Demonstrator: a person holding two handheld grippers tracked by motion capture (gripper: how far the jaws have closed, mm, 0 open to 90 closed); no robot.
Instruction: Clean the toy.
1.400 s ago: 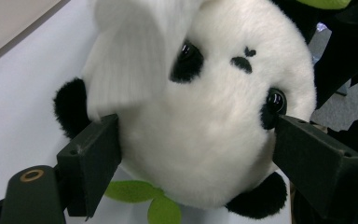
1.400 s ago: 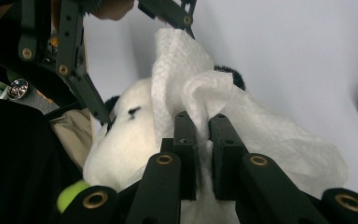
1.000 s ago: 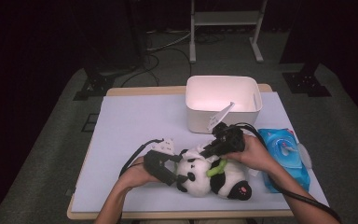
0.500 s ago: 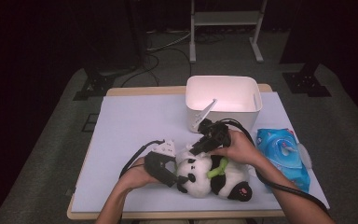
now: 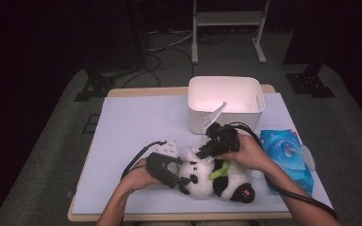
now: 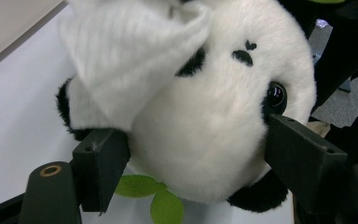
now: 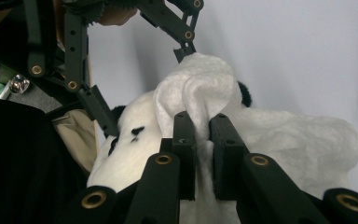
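While tongs (image 5: pixel 176 181) pinch panda (image 5: pixel 217 181), bin (image 5: pixel 226 101) stands behind.

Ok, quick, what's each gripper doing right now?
Left gripper: closed on the black-and-white plush panda's head.
Right gripper: shut on a white crumpled wipe against the panda.

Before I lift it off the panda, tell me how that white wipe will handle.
The white wipe is probably limp: it drapes and folds over the panda's head. It looks thin and light. Pinched by the right hand-held gripper, it bunches, so expect it to sag when lifted.
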